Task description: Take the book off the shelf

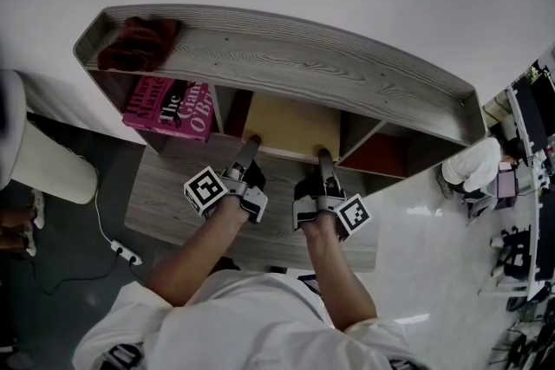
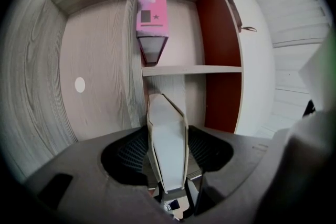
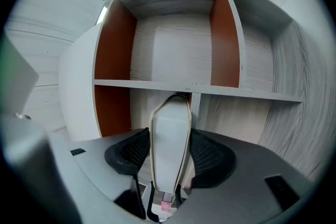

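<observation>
- Counted: one shelf [image 1: 303, 65], two books, two grippers.
- Pink book [image 1: 169, 107] sat in the left compartment, ungripped.
- Yellow book [image 1: 290, 127] stood in the middle compartment, clamped by left gripper [image 1: 252, 141] and right gripper [image 1: 323, 157].

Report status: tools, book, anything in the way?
Left tool and right tool both clamped on tan book. Book in shelf's middle compartment, not yet out. Pink book one compartment over, apart.
</observation>
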Available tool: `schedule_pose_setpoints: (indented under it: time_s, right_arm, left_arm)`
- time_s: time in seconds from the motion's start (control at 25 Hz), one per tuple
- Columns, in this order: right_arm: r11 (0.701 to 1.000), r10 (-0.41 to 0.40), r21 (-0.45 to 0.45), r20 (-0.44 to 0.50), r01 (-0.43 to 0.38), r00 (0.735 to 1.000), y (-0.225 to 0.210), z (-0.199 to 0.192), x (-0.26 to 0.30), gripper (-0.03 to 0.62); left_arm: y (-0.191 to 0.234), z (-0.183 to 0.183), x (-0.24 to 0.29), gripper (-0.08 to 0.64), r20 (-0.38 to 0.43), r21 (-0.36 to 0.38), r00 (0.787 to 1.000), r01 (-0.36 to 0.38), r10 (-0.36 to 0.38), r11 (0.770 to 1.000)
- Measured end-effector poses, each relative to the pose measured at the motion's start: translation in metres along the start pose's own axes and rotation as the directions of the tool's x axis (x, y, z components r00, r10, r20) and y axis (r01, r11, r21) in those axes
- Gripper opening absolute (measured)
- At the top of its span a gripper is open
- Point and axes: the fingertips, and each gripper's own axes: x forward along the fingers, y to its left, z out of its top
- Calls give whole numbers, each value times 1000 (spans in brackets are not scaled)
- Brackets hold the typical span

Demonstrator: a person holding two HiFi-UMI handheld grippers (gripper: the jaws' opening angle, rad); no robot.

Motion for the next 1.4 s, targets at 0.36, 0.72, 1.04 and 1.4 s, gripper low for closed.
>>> schedule_pose_setpoints:
  time_s: [0.36, 0.72, 1.04, 1.4]
  right_arm:
    - [1000, -1, 20, 0, 1, 1000, 1, -1, 0, 233]
    - [1000, 3, 26, -14, -2, 1000, 2, -5, -7, 232]
    - [999, 12, 30, -24, -11, 1000, 2, -7, -20, 230]
    - [998, 38, 45, -56, -35, 998, 5, -12, -44, 229]
  left_arm:
    - [1, -1, -1, 233, -10, -29, 1000, -5, 5, 1000]
    - [-1, -2, -8, 229, -8, -48, 1000, 5, -5, 999]
    - [-8, -12, -20, 223, 4, -69, 1000, 28, -28, 997]
    - [-17, -26, -45, 222, 8, -54, 999, 40, -40, 998]
